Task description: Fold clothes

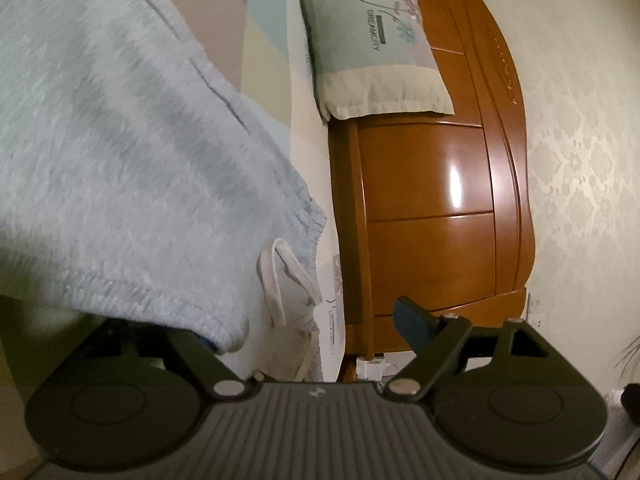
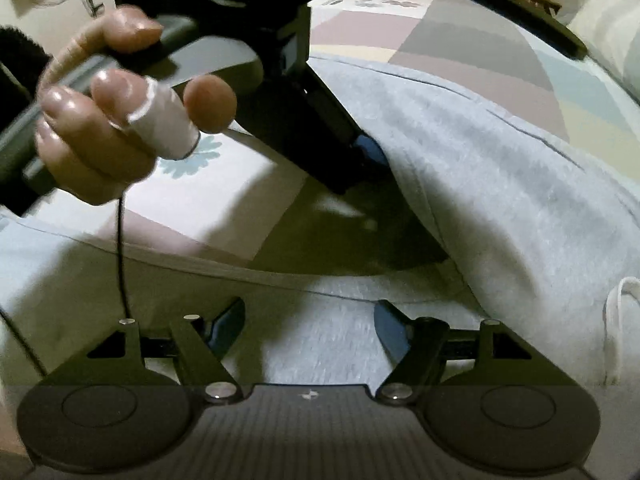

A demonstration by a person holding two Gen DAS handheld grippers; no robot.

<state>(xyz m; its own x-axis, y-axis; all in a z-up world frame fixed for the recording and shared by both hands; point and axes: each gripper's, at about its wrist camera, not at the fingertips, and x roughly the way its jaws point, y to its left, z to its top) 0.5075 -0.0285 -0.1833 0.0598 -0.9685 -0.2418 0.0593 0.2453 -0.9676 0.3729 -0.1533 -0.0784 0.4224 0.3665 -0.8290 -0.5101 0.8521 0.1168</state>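
Right wrist view: my right tongs (image 2: 308, 326) stand wide over the pale grey fleece sweatpants (image 2: 500, 184) on the patchwork bed sheet (image 2: 460, 40), pads gripping nothing. Beyond, my left tongs (image 1: 304, 328) spread wide, waistband draped over one finger, toward the wooden headboard (image 1: 432, 208).

The grey sweatpants (image 1: 120, 152) are soft, fuzzy knit cloth, matt, with a flat white woven drawstring (image 1: 280, 276); the headboard (image 1: 436, 208) is smooth varnished wood, glossy enough to throw a bright highlight; the pillow (image 1: 372, 44) is matt printed cotton-like fabric; the wall (image 1: 580, 140) carries matt embossed paper; the left gripper (image 1: 316, 330) is matt black plastic with shiny metal pins; the bedsheet (image 2: 460, 40) is smooth printed cloth.
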